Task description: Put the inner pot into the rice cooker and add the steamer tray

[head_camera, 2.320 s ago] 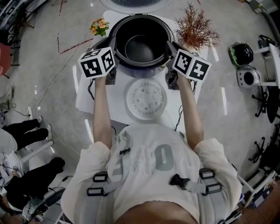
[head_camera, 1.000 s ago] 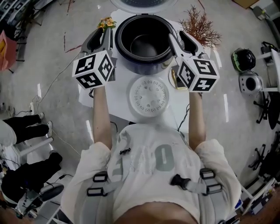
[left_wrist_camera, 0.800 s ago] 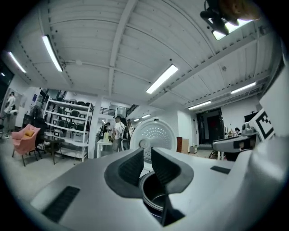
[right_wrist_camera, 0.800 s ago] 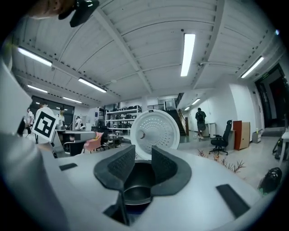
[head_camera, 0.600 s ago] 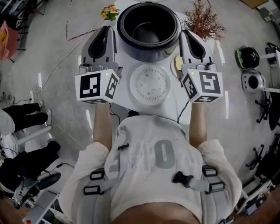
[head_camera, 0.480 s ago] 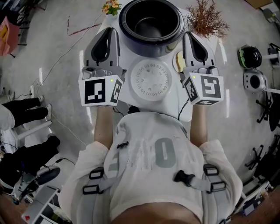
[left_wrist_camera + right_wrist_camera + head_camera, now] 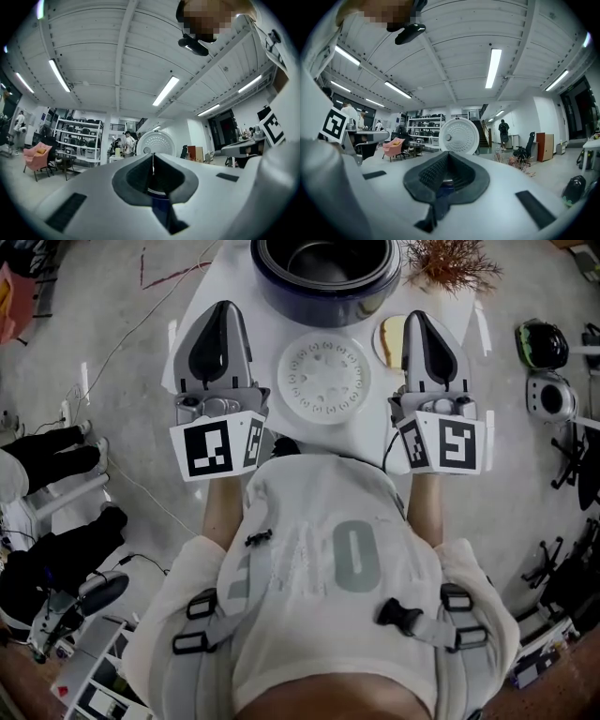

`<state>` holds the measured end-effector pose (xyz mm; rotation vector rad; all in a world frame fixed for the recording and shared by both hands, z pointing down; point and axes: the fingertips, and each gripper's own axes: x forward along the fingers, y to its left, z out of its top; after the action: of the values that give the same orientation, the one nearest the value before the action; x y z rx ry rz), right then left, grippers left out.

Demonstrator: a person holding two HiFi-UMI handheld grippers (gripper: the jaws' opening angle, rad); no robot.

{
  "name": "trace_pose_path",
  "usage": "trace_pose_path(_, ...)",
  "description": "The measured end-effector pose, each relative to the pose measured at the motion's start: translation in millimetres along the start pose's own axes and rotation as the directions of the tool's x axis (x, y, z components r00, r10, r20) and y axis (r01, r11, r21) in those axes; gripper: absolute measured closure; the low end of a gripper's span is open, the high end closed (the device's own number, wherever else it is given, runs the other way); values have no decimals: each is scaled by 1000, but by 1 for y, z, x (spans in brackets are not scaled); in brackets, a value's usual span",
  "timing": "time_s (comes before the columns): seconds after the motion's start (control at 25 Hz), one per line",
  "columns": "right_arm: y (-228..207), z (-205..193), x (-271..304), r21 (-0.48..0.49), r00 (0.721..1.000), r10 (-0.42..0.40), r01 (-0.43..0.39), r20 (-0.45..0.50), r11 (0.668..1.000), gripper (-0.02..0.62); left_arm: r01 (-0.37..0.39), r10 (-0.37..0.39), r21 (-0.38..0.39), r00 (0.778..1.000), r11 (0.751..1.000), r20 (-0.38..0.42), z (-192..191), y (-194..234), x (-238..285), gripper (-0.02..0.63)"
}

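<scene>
2 grippers, jaws pressed together, nothing held: left gripper (image 7: 222,307) left of the 1 steamer tray (image 7: 324,378), right gripper (image 7: 418,317) right of it. 1 rice cooker (image 7: 323,294) just beyond the tray, 1 inner pot (image 7: 323,257) inside.

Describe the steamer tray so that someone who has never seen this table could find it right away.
Look at the white table in front of the person, where a dark, deep rice cooker stands open at the far edge. The steamer tray lies flat on the table just on the person's side of that cooker. It is the only white round disc there, and it is dotted with small holes.
</scene>
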<state>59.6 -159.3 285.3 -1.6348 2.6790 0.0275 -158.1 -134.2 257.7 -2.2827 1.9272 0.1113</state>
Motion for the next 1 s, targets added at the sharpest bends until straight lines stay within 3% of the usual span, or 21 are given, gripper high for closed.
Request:
trace_pose_path(0.2,5,-1,-2,26,999,40,-40,4,999,585,-18,18,-34,1000,999,20,2,0,-3,579)
trace_pose_path(0.24,7,-2,-1,43,998,61,-61,-1,997,552,-10,10,-40,1000,999,18,2,-2,-3,577)
trace_pose_path(0.28,10,-3,1,65,996,85,-85,-8,994,447,8,-7,-47,1000,999,11,0,-5,-2,570)
trace_pose_path(0.32,13,-6,4,89,994,105,-103,-15,991,338,35,-35,-56,999,998,2,-2,-9,0,475)
trace_pose_path(0.36,14,-8,6,106,993,115,-112,-21,988,262,64,-64,-64,998,996,-6,-4,-14,2,327)
trace_pose_path(0.4,13,-10,7,115,993,114,-111,-27,987,254,84,-85,-70,996,994,-9,-5,-17,4,299)
trace_pose_path(0.56,11,-18,8,120,993,108,-101,-50,988,245,98,-99,-83,995,992,-17,-11,-20,7,299)
trace_pose_path(0.76,1,-47,6,135,988,94,-77,-120,988,247,87,-115,-214,986,973,-122,-62,-13,10,299)
trace_pose_path(0.88,-5,-88,-1,144,970,87,-55,-227,988,247,81,-145,-250,958,965,-249,-114,-13,0,299)
trace_pose_path(1.0,-8,-136,-13,154,933,92,-40,-349,987,247,83,-184,-263,903,961,-387,-166,-20,-21,299)
